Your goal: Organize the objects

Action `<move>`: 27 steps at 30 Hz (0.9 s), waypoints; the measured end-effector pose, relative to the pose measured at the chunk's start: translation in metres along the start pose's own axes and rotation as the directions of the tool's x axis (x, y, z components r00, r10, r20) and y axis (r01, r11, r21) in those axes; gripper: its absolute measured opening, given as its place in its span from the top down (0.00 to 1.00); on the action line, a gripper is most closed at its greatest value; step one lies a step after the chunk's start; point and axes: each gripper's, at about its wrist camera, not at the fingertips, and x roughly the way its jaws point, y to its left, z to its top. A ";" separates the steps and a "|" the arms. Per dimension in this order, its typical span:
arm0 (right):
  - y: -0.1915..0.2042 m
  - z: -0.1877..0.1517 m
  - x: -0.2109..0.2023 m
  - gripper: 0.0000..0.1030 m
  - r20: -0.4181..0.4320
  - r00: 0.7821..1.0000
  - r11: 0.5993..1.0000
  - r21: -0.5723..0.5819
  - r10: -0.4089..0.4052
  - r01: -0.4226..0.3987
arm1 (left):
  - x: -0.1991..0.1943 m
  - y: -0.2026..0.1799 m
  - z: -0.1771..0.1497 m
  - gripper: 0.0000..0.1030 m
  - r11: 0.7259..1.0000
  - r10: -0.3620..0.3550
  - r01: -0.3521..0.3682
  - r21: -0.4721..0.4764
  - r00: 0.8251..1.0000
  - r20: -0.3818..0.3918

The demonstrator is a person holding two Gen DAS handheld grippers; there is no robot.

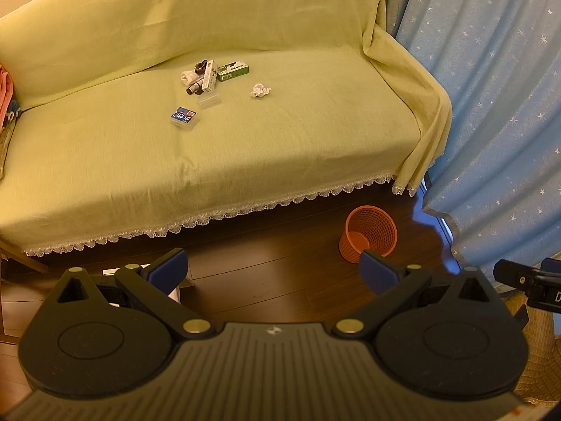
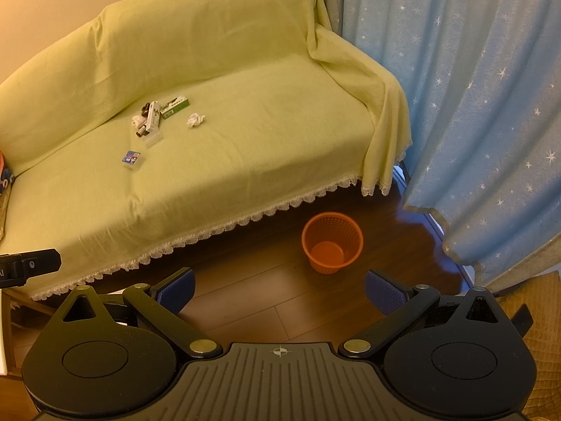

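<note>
Both tools held over dark wood floor (image 2: 245, 301) in front of sofa (image 1: 280, 147), nothing taken up yet. Left gripper (image 1: 273, 273) spread wide and empty; right gripper (image 2: 278, 291) likewise wide, nothing between the pads. Task objects clustered on the green sofa cover, well apart from both tools: crumpled white paper (image 1: 260, 90) lying alone to the right; green box (image 1: 232, 70) just beside a long white box (image 1: 208, 76); clear plastic case (image 1: 209, 100) in front of these; small case with blue printed label (image 1: 184, 117) nearest the seat edge. Paper ball probably very light and soft, easily pinched anywhere; boxes probably light, stiff cardboard, best gripped across the narrow sides; clear cases likely smooth and slippery, pressed into the yielding cushion, so edges hard to reach. Orange mesh bin (image 2: 332, 242) on the floor near starred blue curtain (image 2: 473, 105), apparently empty. Dark and white items under the long box too small to identify; label print unreadable; sofa's left end cut off.
</note>
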 end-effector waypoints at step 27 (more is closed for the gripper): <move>0.016 -0.007 0.009 0.02 0.000 1.000 1.000 -0.002 0.001 -0.001 | 0.001 0.000 0.000 0.01 1.000 -0.001 0.001 -0.002 1.000 -0.001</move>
